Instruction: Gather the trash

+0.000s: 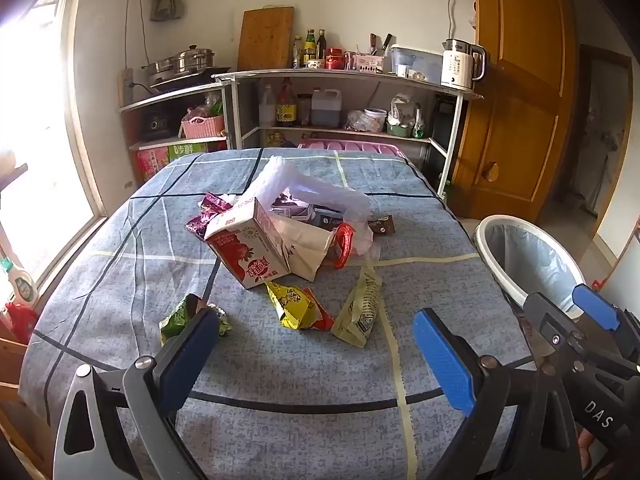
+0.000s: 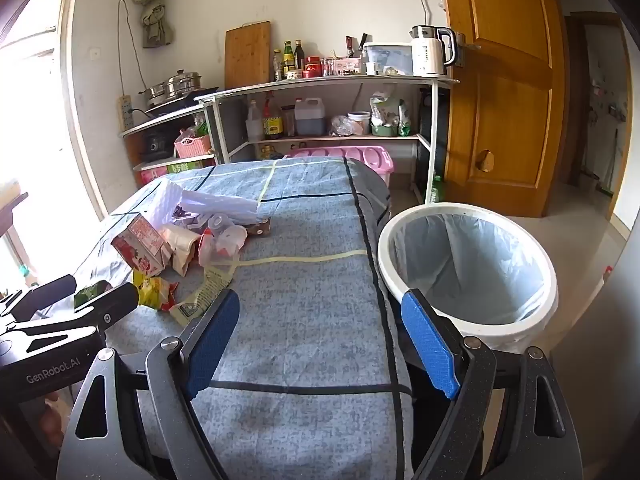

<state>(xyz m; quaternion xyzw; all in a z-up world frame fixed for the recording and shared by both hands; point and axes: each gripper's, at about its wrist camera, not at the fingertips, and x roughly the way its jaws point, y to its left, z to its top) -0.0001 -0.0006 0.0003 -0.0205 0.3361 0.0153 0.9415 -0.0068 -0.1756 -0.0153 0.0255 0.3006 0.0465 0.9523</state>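
A heap of trash lies mid-table on the blue checked cloth [image 1: 120,280]: a red-and-white drink carton [image 1: 248,252], a white foam sleeve [image 1: 288,184], a beige paper bag [image 1: 308,244] and purple wrappers [image 1: 208,208]. Nearer me lie a yellow wrapper [image 1: 298,304], a pale green packet [image 1: 360,308] and a green wrapper [image 1: 178,316]. My left gripper [image 1: 316,322] hangs open just short of these, holding nothing. My right gripper [image 2: 320,300] is open over the table's right edge, beside a white lined bin [image 2: 384,264]. The bin [image 1: 486,240] stands off the table's right side.
Behind the table stand metal shelves [image 1: 344,76] with bottles, pots, a cutting board and a white kettle [image 1: 460,64]. A pink crate [image 2: 360,158] sits on the floor behind. A wooden door [image 2: 500,100] is at right, a bright window at left.
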